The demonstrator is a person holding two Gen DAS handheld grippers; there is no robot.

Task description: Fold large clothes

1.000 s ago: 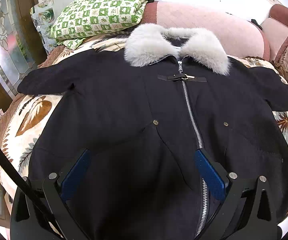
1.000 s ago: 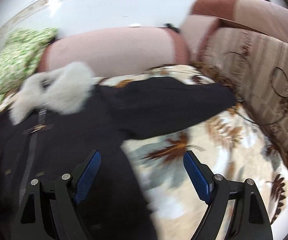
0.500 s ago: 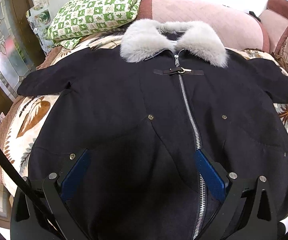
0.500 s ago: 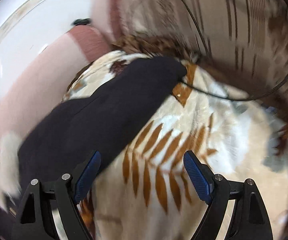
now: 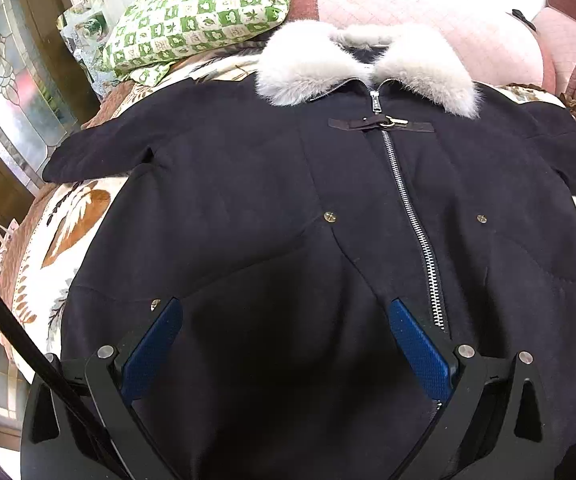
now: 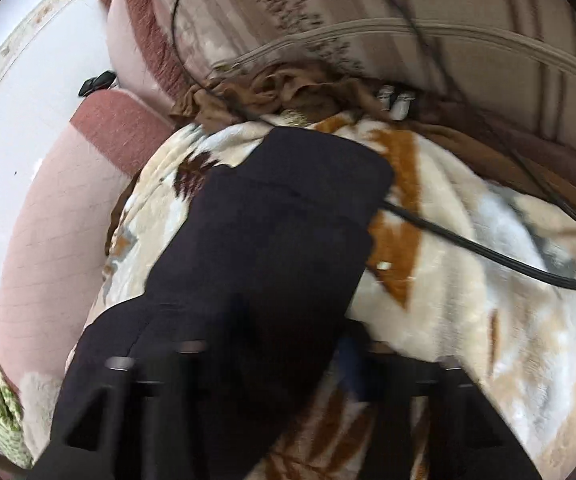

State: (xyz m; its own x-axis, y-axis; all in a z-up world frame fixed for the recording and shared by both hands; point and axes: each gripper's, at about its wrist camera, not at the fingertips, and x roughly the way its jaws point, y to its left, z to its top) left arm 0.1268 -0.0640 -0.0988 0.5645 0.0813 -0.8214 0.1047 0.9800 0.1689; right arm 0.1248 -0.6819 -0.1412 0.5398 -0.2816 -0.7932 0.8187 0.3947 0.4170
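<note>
While my left tongs (image 5: 284, 344) hover agape over the coat (image 5: 248, 184), my right tongs (image 6: 272, 364) have just been closing on its sleeve (image 6: 288, 216).

The coat (image 5: 248, 208) lies flat, front up, on the blanket (image 5: 68, 232), collar (image 5: 364, 64) toward the headboard (image 5: 428, 4). A pillow (image 5: 204, 8) sits behind its left sleeve (image 5: 104, 152). A cable (image 6: 468, 244) crosses the blanket beside the right sleeve (image 6: 280, 220).
</note>
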